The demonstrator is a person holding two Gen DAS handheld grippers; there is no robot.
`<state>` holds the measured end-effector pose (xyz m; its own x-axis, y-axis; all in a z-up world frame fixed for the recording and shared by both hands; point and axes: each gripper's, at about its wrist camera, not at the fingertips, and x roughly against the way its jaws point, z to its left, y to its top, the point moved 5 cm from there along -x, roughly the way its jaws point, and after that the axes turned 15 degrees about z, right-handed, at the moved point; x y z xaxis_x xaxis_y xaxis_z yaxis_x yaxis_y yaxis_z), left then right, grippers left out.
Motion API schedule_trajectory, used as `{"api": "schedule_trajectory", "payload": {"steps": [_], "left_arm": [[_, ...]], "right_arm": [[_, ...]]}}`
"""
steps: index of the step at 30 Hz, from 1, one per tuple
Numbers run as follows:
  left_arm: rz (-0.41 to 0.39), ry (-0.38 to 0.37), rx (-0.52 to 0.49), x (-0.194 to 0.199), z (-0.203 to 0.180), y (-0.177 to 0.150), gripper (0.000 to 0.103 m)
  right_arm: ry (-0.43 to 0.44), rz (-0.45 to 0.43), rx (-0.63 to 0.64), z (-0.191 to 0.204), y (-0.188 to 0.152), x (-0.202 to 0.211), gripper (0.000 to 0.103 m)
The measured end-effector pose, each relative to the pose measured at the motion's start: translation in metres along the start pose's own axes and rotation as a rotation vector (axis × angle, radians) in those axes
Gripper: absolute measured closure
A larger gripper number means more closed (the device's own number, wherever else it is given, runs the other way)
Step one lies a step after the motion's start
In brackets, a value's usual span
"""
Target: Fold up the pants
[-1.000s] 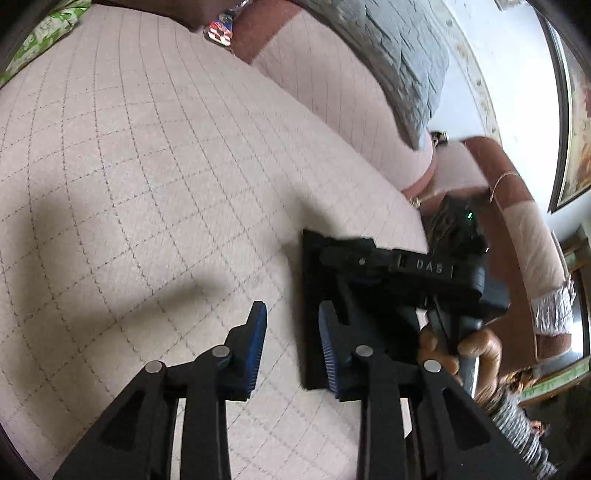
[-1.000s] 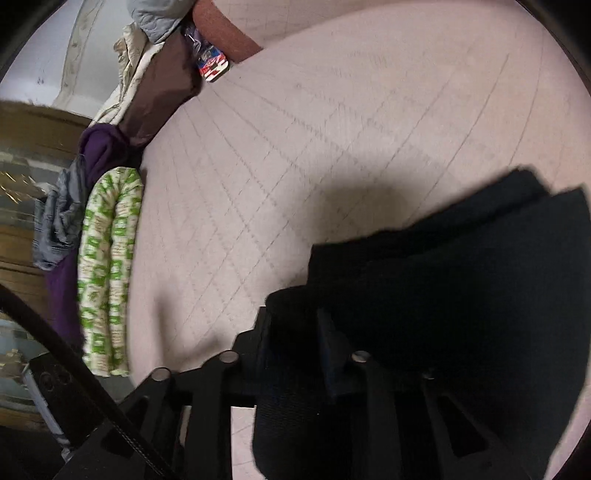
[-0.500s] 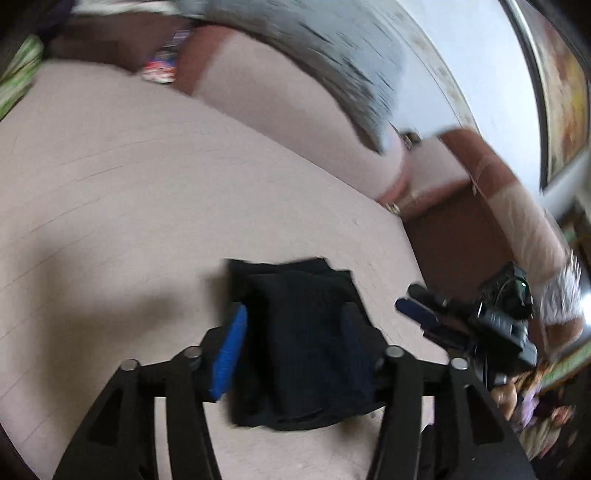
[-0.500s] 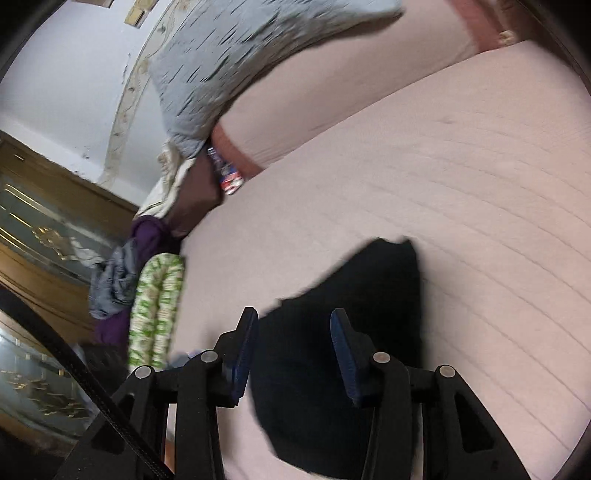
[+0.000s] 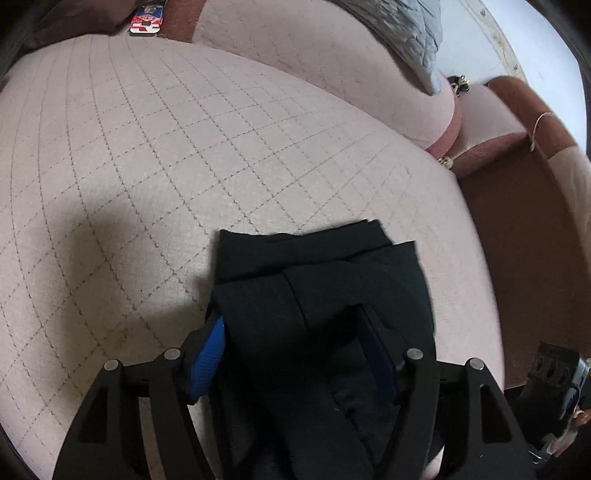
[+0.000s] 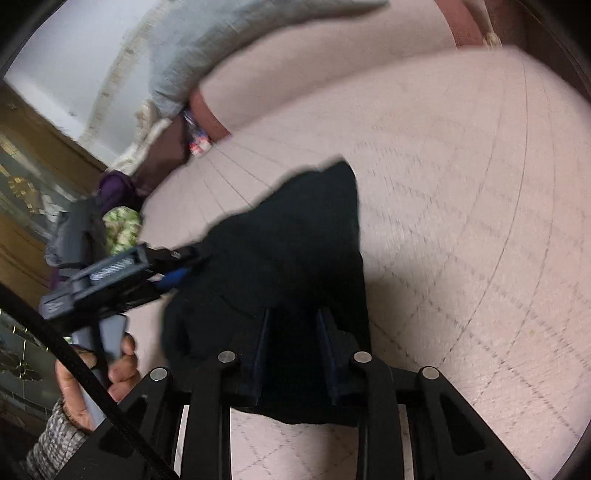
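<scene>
Several layers of black pants lie stacked in a compact bundle on your quilted pink sofa seat, so the fold looks close to finished. Your left gripper straddles the near end of the bundle with its fingers spread wide, a blue pad showing against the left side of the cloth; whether it is squeezing or merely bracketing the fabric, I cannot tell. Your right gripper sits over the pants' near edge in its own blurred view, fingers partly apart with dark cloth between them, and again a real grip cannot be confirmed. By my reading, you are at the final tidy-up or lift. Next, you would want both sides gathered evenly so the stacked layers do not slide apart. Beyond, a grey pillow leans on the backrest, and clothes are piled at the far end.
</scene>
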<state>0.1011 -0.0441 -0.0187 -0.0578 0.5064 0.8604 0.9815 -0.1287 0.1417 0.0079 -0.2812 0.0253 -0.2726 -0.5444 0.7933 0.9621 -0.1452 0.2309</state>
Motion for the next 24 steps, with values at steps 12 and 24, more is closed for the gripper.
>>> {"api": "schedule_trajectory", "payload": {"steps": [12, 24], "left_arm": [[-0.147, -0.077, -0.115, 0.054, -0.045, -0.053, 0.034], [-0.067, -0.022, -0.095, 0.000, -0.009, -0.056, 0.033]], "right_arm": [[-0.017, -0.124, -0.020, -0.007, 0.036, 0.066, 0.066], [-0.023, 0.133, -0.210, -0.029, 0.098, -0.056, 0.058]]}}
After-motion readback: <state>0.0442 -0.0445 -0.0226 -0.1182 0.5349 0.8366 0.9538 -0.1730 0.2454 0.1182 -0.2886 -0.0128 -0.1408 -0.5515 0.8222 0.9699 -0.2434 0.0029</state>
